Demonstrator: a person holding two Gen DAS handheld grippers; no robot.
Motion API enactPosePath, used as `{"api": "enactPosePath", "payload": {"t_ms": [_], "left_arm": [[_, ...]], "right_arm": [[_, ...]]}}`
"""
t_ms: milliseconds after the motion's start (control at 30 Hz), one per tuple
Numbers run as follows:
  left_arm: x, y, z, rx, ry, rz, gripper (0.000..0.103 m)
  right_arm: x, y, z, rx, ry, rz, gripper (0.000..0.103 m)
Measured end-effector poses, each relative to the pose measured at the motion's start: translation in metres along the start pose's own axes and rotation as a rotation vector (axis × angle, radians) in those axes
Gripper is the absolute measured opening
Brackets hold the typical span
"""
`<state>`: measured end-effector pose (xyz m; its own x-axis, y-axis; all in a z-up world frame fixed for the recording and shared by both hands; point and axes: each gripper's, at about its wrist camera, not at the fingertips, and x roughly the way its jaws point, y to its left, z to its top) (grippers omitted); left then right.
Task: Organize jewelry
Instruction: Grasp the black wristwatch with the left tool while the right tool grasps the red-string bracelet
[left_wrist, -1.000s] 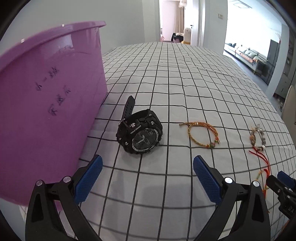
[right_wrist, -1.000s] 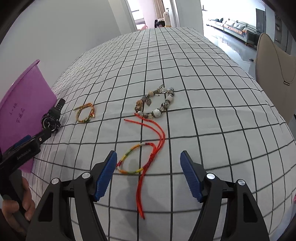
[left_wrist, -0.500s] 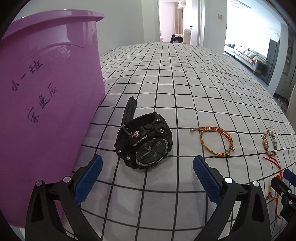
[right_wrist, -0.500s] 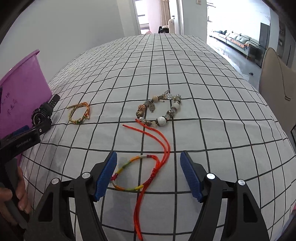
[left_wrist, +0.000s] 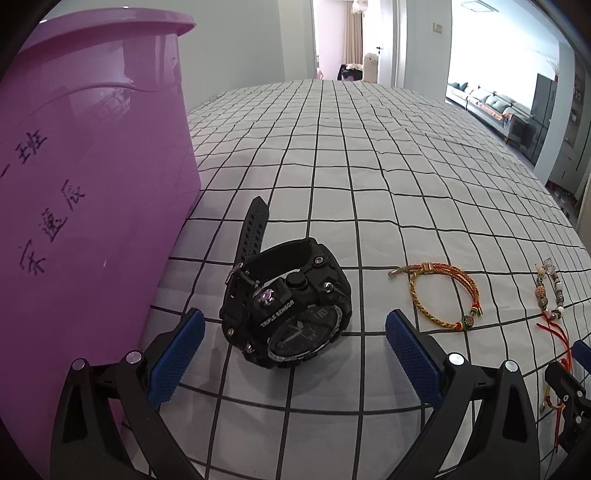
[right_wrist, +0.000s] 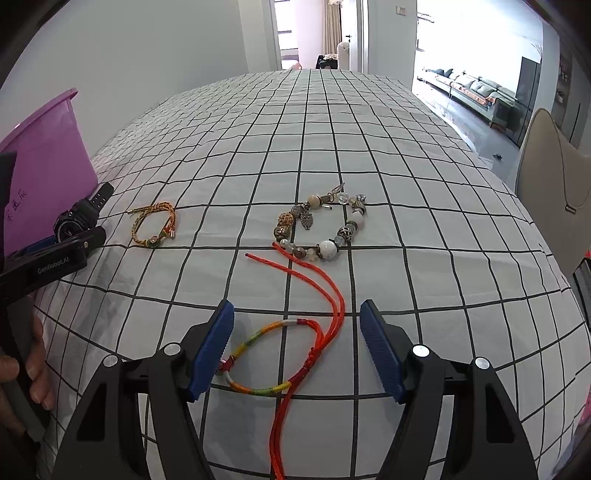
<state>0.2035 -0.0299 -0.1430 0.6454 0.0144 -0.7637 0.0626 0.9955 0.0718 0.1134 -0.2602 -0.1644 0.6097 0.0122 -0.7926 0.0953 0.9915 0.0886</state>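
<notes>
Across the left of the left-wrist frame stands a purple bin on the checked cloth; lower centre, the black watch lies between the wide-open, empty left gripper; the right gripper, equally spread, straddles a rainbow cord bracelet; mid-frame sits a beaded bracelet, left of it a braided orange bracelet.

Both claws gape wide and low, the left claw and right claw each gripping nothing.
</notes>
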Motion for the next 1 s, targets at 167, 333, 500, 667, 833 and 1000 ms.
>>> {"api": "enactPosePath", "payload": {"t_ms": [167, 333, 500, 667, 833, 1000], "left_arm": [[0.005, -0.002, 0.005, 0.017, 0.000, 0.011, 0.097], [0.009, -0.001, 0.010, 0.020, -0.002, 0.016, 0.097], [0.011, -0.005, 0.014, 0.036, -0.005, 0.015, 0.097], [0.014, -0.009, 0.018, 0.053, 0.001, 0.015, 0.097], [0.022, -0.008, 0.020, 0.048, 0.035, 0.006, 0.097], [0.024, -0.006, 0.021, 0.032, 0.042, -0.006, 0.097]], "right_arm": [[0.001, 0.001, 0.001, -0.007, 0.003, -0.011, 0.068], [0.002, 0.003, 0.000, -0.025, 0.008, -0.030, 0.067], [-0.003, 0.004, -0.007, -0.014, 0.019, -0.045, 0.067], [-0.002, 0.009, -0.011, -0.020, 0.010, -0.057, 0.067], [-0.001, 0.010, -0.011, -0.018, 0.002, -0.051, 0.066], [-0.003, 0.014, -0.012, -0.035, -0.003, -0.042, 0.055]]}}
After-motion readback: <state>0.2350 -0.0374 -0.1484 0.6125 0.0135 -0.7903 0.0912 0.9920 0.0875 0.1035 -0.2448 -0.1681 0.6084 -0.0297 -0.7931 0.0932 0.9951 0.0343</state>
